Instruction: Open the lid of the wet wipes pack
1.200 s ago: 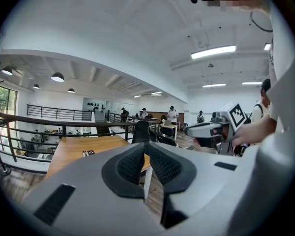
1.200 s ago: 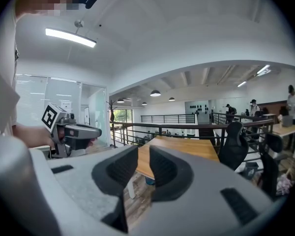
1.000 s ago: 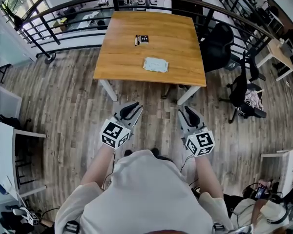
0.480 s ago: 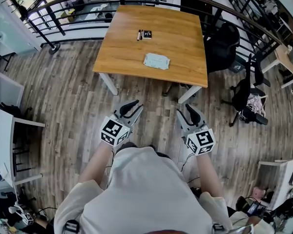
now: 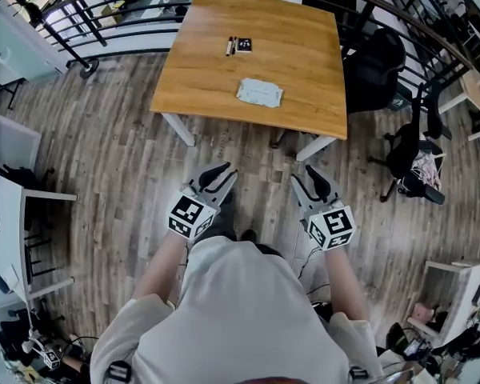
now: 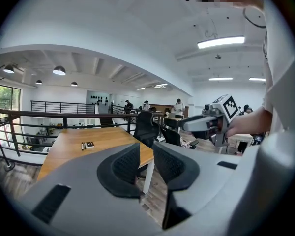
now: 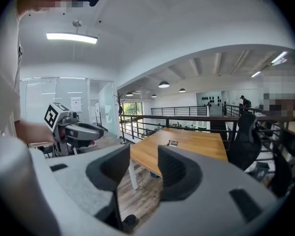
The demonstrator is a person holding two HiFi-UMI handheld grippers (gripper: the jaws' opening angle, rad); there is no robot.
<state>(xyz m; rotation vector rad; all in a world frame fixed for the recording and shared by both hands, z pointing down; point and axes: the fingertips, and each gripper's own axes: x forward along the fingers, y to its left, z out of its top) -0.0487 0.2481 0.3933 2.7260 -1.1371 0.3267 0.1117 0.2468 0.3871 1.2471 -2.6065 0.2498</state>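
Now, left tongs: just opened, empty; pack to be pinned.
Right tongs: just opened, empty; lid to be lifted.
Pack: near table's front edge, unreached.

Head view: above the person's head, steeply down, well off the square light-wood table | left gripper view: low, near level along the grey left gripper, facing the table | right gripper view: likewise along the grey right gripper | shared: table, black metal railing, the opposite gripper.
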